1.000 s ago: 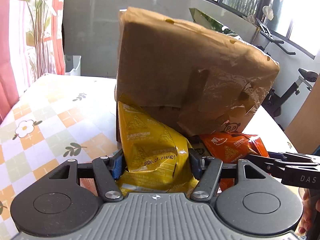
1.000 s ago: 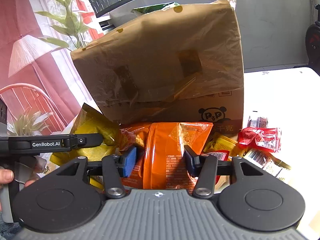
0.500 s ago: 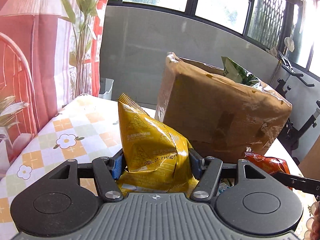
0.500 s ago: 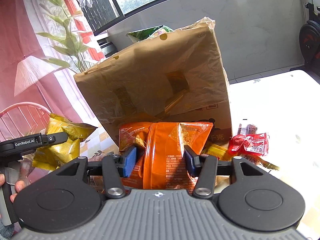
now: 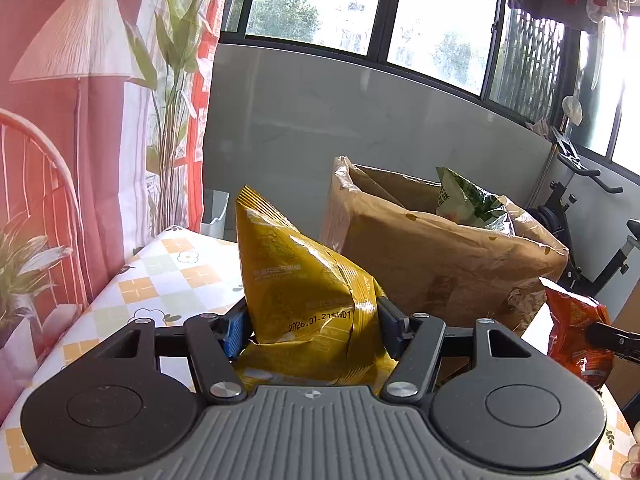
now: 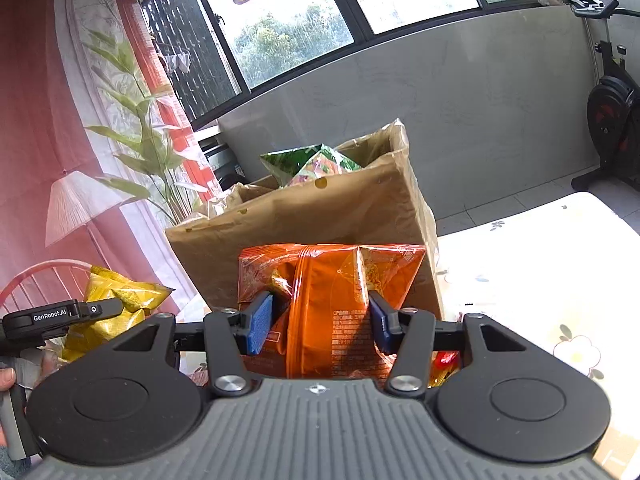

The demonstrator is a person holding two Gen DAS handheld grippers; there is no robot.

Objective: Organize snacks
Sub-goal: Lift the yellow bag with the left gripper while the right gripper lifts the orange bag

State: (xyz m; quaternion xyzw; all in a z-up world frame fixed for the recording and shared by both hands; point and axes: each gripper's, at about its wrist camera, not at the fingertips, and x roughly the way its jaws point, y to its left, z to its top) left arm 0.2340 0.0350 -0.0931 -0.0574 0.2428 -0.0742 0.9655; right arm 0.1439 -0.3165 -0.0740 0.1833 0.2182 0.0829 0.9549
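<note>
My left gripper (image 5: 310,326) is shut on a yellow snack bag (image 5: 298,280), held up above the table in front of the brown cardboard box (image 5: 432,256). My right gripper (image 6: 320,322) is shut on an orange snack bag (image 6: 332,300), lifted just in front of the same box (image 6: 304,232). A green snack bag (image 6: 310,162) pokes out of the box's open top, also visible as the green bag (image 5: 464,200) in the left wrist view. The orange bag (image 5: 576,332) shows at the right edge of the left view, the yellow bag (image 6: 114,308) at the left of the right view.
The table carries a checked flower-print cloth (image 5: 168,276). Red and yellow snack packets (image 6: 444,366) lie on the table behind the right gripper's finger. A plant (image 6: 148,152) and pink curtain stand at the left, an exercise bike (image 6: 612,120) at the right. A person's hand (image 6: 8,376) holds the left gripper.
Both grippers rose with their bags, from table level beside the box to near its open top. The box's inside and the green bag came into view.
</note>
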